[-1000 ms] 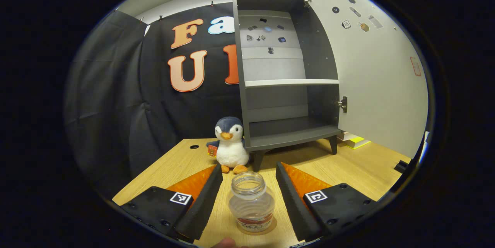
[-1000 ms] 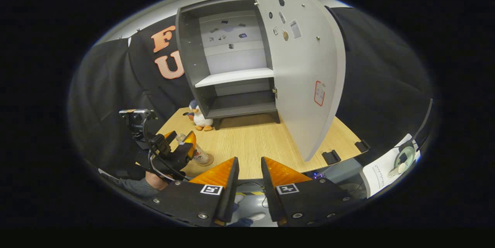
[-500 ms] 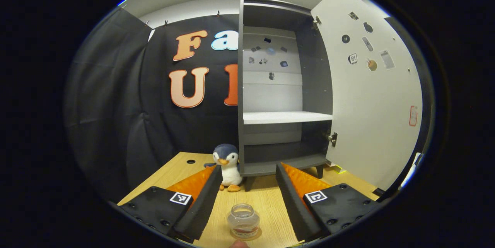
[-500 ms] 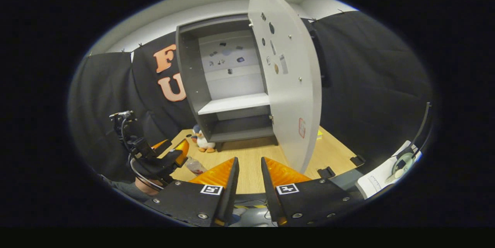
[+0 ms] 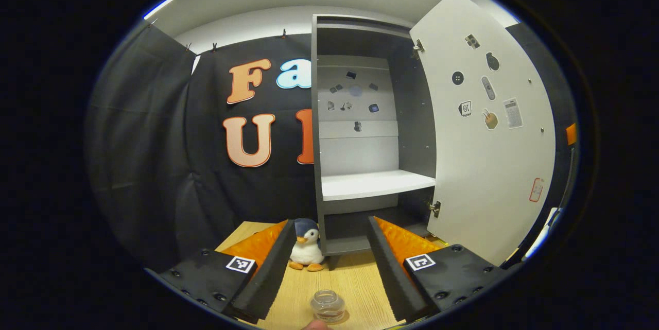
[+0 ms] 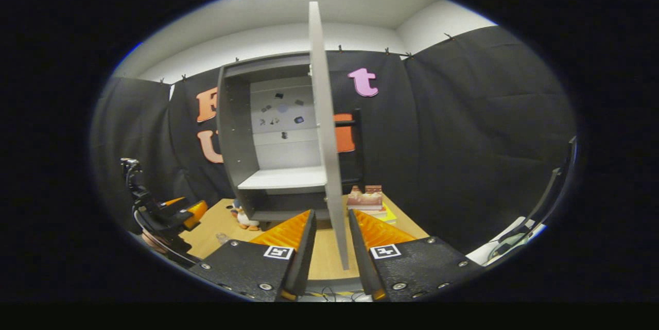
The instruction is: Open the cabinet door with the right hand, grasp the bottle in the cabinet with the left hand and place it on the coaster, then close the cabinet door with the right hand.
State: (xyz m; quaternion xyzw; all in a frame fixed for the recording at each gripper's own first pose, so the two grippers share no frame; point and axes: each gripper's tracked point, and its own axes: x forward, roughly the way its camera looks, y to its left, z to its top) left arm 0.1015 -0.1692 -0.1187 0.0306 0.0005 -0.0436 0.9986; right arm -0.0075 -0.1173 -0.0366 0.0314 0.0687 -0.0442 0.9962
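Bottle (image 5: 328, 306) stands upright on the desk (image 5: 355, 283) near its front edge, open-mouthed and clear, resting on a thin round coaster (image 5: 342, 315) whose rim peeks out from beneath it. The left hand-held gripper (image 5: 329, 263) hangs above and behind the bottle with its fingers spread wide and nothing between them. The left gripper view looks straight into the cabinet (image 5: 360, 129) at the desk's back edge: a white shelf (image 5: 376, 185) across the middle, small stickers on the back panel, and the cabinet door (image 5: 489, 134) swung out to the right, its inner face dotted with more stickers. A plush penguin (image 5: 307, 250) sits on the desk against the cabinet's left foot.

The right gripper view shows the door (image 6: 325, 129) edge-on, a thin pale slab rising between the fingers of the right hand-held gripper (image 6: 331, 240). These fingers stand apart on either side of the door's edge; whether they touch it cannot be told. This view also takes in what lies behind the door: a stack of books (image 6: 368, 204) at the desk's far right corner. At its left edge is the left hand-held gripper (image 6: 177, 211), held over the desk's left side, with the bottle (image 6: 222, 238) a small blur below it.
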